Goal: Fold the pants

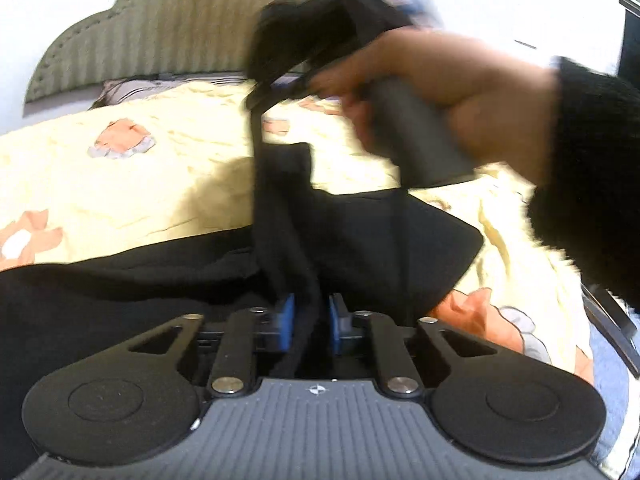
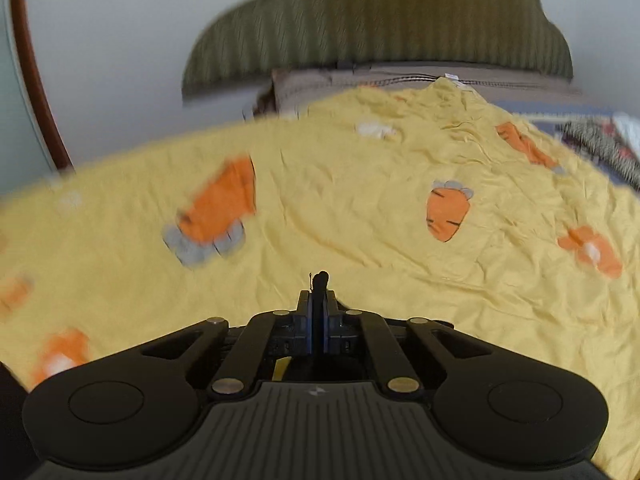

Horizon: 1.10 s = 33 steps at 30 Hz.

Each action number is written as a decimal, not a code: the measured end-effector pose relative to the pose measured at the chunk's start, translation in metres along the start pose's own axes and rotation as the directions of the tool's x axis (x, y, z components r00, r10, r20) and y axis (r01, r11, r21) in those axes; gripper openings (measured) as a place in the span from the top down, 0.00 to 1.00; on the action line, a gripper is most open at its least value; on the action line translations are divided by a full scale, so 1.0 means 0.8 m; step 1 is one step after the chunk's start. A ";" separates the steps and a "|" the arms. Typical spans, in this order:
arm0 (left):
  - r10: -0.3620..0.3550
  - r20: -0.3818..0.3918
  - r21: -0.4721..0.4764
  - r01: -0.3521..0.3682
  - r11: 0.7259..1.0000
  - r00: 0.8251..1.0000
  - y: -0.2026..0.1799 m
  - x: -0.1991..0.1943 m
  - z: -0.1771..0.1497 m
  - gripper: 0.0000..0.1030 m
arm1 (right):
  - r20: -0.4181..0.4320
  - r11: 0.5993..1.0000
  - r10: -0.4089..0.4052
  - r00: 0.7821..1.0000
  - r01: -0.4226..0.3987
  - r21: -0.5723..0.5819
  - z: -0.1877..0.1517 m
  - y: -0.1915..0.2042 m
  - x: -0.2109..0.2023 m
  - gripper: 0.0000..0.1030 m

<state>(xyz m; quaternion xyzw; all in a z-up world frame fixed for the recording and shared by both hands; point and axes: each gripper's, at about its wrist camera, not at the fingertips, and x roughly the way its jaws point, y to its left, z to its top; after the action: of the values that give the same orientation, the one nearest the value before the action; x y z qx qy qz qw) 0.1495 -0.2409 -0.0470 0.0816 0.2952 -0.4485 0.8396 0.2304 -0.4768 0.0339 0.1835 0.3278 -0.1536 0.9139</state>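
Observation:
Black pants (image 1: pixel 120 280) lie across a yellow bedsheet (image 1: pixel 160 184) printed with carrots. My left gripper (image 1: pixel 313 322) is at their near edge, its blue pads (image 1: pixel 289 322) pressed on a bunched fold of the black cloth. A taut strip of the same cloth rises from there to my right gripper (image 1: pixel 256 98), which a hand (image 1: pixel 460 92) holds up above the bed. In the right wrist view the right gripper (image 2: pixel 319 312) is shut, with a small tuft of the black pants (image 2: pixel 321 280) sticking out past its pads. That view is blurred.
A green ribbed headboard (image 1: pixel 180 20) stands against a white wall at the far end of the bed, with a brown pillow (image 2: pixel 380 78) below it. A black sleeve (image 1: pixel 592 180) fills the right side. Patterned bedding (image 2: pixel 600 140) lies at the far right.

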 end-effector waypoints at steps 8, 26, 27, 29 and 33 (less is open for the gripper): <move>0.225 0.200 -0.082 -0.212 0.974 0.954 0.015 -0.054 0.043 0.89 | 0.331 0.890 0.310 0.891 -0.394 0.229 0.041 -0.070 -0.101 0.95; 0.057 -0.068 0.146 -0.046 0.988 0.996 -0.043 -0.012 -0.020 0.88 | 0.187 0.735 -0.019 0.982 -0.113 0.669 -0.193 -0.265 -0.157 0.95; 0.058 -0.075 0.149 -0.046 0.988 0.995 -0.044 -0.010 -0.022 0.88 | 0.190 0.735 -0.026 0.981 -0.111 0.669 -0.196 -0.264 -0.161 0.95; 0.056 -0.082 0.153 -0.043 0.987 0.995 -0.047 -0.015 -0.022 0.88 | 0.194 0.746 -0.043 0.980 -0.098 0.658 -0.200 -0.264 -0.169 0.95; 0.065 -0.097 0.185 -0.046 0.982 0.993 -0.052 -0.013 -0.026 0.73 | 0.139 0.788 -0.057 0.989 -0.041 0.615 -0.205 -0.261 -0.167 0.93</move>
<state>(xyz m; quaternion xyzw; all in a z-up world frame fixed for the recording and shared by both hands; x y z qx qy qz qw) 0.1027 -0.2498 -0.0528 0.1894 0.2932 -0.4453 0.8246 -0.0406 -0.5686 -0.0453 0.4577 0.1907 -0.2692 0.8256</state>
